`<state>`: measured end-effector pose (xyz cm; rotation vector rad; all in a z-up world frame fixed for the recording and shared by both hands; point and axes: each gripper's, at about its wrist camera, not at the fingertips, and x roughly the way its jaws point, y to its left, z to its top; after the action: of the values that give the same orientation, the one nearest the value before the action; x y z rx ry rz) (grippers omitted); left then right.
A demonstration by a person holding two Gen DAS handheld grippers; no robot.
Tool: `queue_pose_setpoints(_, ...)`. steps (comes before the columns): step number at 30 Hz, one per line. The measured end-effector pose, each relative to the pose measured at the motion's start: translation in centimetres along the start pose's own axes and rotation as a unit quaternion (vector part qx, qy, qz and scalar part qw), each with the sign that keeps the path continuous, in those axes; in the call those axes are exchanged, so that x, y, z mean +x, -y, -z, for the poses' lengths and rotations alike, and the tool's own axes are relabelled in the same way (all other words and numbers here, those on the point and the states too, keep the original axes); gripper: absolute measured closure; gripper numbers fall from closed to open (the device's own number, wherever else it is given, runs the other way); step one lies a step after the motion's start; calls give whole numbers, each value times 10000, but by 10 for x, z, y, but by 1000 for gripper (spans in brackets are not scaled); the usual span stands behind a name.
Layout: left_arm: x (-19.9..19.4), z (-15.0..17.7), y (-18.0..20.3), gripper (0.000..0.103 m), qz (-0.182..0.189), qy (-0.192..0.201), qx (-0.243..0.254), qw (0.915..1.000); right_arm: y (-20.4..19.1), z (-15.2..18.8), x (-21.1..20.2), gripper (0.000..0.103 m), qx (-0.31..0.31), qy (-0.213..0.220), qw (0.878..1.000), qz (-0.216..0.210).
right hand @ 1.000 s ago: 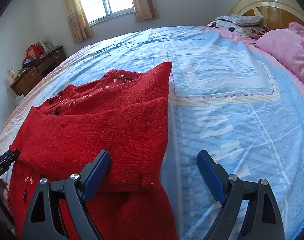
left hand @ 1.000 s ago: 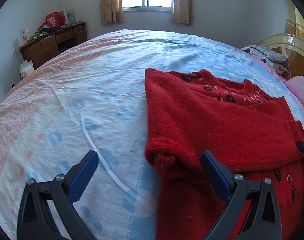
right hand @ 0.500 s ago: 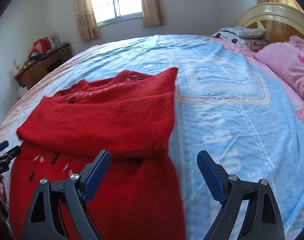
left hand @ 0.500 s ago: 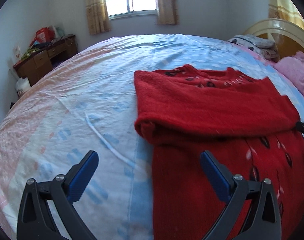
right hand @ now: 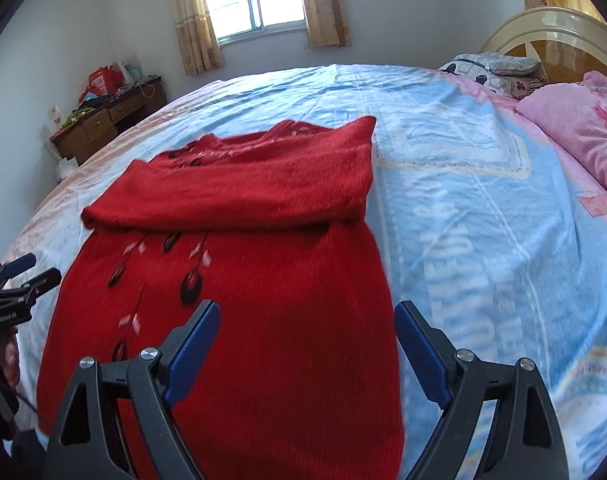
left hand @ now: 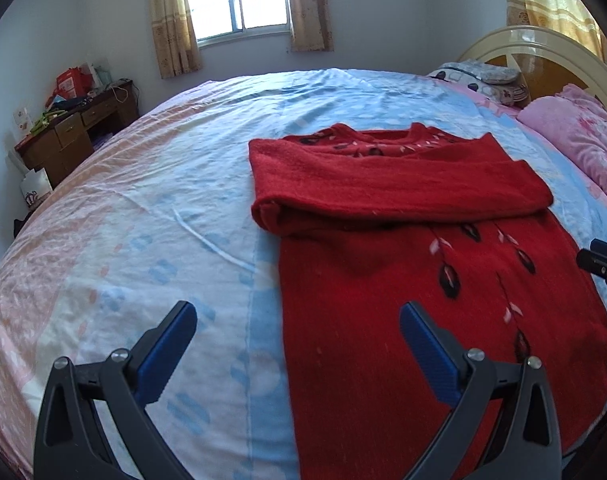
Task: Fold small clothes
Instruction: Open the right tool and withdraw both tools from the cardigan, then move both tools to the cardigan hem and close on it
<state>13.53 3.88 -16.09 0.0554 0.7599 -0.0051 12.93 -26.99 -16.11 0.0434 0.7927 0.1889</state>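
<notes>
A red knitted sweater (left hand: 423, 280) with a dark leaf pattern lies flat on the bed, its sleeves folded across the chest in a thick band (left hand: 391, 188). In the right wrist view the same sweater (right hand: 263, 300) fills the lower middle. My left gripper (left hand: 297, 320) hangs open above the sweater's left edge near the hem, nothing between its blue pads. My right gripper (right hand: 305, 320) is open too, over the sweater's right edge. Each gripper shows at the rim of the other's view: the right one (left hand: 601, 262) and the left one (right hand: 21, 276).
The bed carries a blue and pink printed sheet (left hand: 143, 220). Pink bedding (right hand: 575, 136) and a pillow (left hand: 479, 76) lie by the cream headboard (left hand: 543, 48) at the right. A wooden desk (left hand: 71, 132) with clutter stands by the far left wall under the window.
Both grippers have drawn back toward the sweater's hem, so more of its lower body now shows below the folded sleeves. Both stayed open and empty.
</notes>
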Motion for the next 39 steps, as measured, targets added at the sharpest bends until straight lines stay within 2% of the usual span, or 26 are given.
queue_pose_setpoints(13,-18,32,4,0,6,-230,186,9996,0,48,-32,14,-127,-372,9992,-20)
queue_pose_setpoints(20,-29,54,7,0,114,-425,296,9986,4,71,-42,14,-68,-534,9985,17)
queue_pose_setpoints(27,-39,78,4,1,379,-733,273,9962,4,89,-51,14,-57,-702,9975,-5)
queue_pose_setpoints(32,-50,96,10,9,755,-960,276,9921,10,102,-64,14,9,-740,9973,-20)
queue_pose_setpoints(35,-50,104,15,17,966,-1126,298,9885,18,110,-68,14,162,-779,9968,18)
queue_pose_setpoints(37,-48,106,16,26,1041,-1199,259,9870,22,112,-69,14,330,-839,9959,-41)
queue_pose_setpoints(39,-49,106,18,27,1051,-1171,260,9872,21,113,-72,14,337,-823,9960,-88)
